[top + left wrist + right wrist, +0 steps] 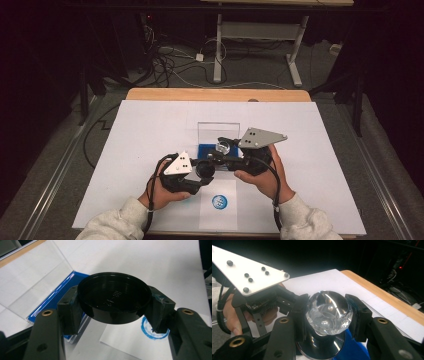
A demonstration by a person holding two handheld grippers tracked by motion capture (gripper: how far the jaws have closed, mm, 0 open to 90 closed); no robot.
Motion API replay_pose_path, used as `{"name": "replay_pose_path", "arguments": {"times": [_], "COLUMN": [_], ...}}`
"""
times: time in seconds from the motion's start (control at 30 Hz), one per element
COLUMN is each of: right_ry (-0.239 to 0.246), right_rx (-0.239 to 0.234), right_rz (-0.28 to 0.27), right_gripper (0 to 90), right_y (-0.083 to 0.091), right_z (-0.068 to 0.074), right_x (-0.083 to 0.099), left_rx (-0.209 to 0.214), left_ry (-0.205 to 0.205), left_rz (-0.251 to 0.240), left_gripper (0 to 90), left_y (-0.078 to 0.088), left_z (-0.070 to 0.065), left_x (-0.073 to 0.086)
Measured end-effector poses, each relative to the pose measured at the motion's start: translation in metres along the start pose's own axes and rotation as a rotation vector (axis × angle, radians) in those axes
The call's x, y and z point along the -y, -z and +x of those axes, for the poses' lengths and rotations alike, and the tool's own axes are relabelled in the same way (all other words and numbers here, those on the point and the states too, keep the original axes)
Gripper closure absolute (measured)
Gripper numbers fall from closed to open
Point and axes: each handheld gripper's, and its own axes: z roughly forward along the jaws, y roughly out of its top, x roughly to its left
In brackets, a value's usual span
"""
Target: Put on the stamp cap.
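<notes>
In the high view, both grippers meet over the white desk, just in front of a clear-lidded blue case. The left gripper is clamped on a round black lid whose raised lettering is too faint to read, above a blue round stamp on paper. The right gripper is clamped on a faceted glass ball, with the left gripper's grey plate close beside it.

Wooden table, light brown edge, covered by large white sheet. Grey floor on both sides, with metal rails running along it. Behind the table: second desk on white metal legs, crossbar between them. Tangle of black and white cables on floor beneath, small white plug box among them. Dark stand legs left and right. Surroundings unlit, black; small red indicator light at rear. Light falling on tabletop from above.
</notes>
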Motion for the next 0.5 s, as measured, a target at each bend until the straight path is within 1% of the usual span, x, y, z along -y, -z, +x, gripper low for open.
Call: {"name": "replay_pose_path", "arguments": {"times": [0.13, 0.23, 0.37, 0.43, 0.5], "right_ry": [-0.006, -0.011, -0.021, -0.021, -0.02], "right_rx": [-0.021, -0.043, -0.057, -0.066, -0.068], "right_rz": [0.007, 0.01, 0.023, 0.025, 0.03], "right_gripper": [56.3, 56.3, 56.3, 56.2, 56.3], "right_y": [-0.004, -0.009, -0.013, -0.014, -0.015], "right_z": [0.004, 0.006, 0.009, 0.01, 0.011], "right_x": [0.002, 0.004, 0.007, 0.008, 0.009], "left_rx": [0.014, 0.025, 0.017, 0.02, 0.019], "left_ry": [-0.01, -0.005, 0.007, 0.013, 0.011], "left_rz": [-0.011, -0.026, -0.043, -0.051, -0.046], "left_gripper": [36.6, 36.6, 36.6, 36.6, 36.6], "left_y": [0.0, 0.0, 0.002, 0.003, 0.003], "left_z": [-0.005, -0.007, -0.007, -0.006, -0.006], "left_x": [-0.003, -0.004, -0.005, -0.005, -0.005]}}
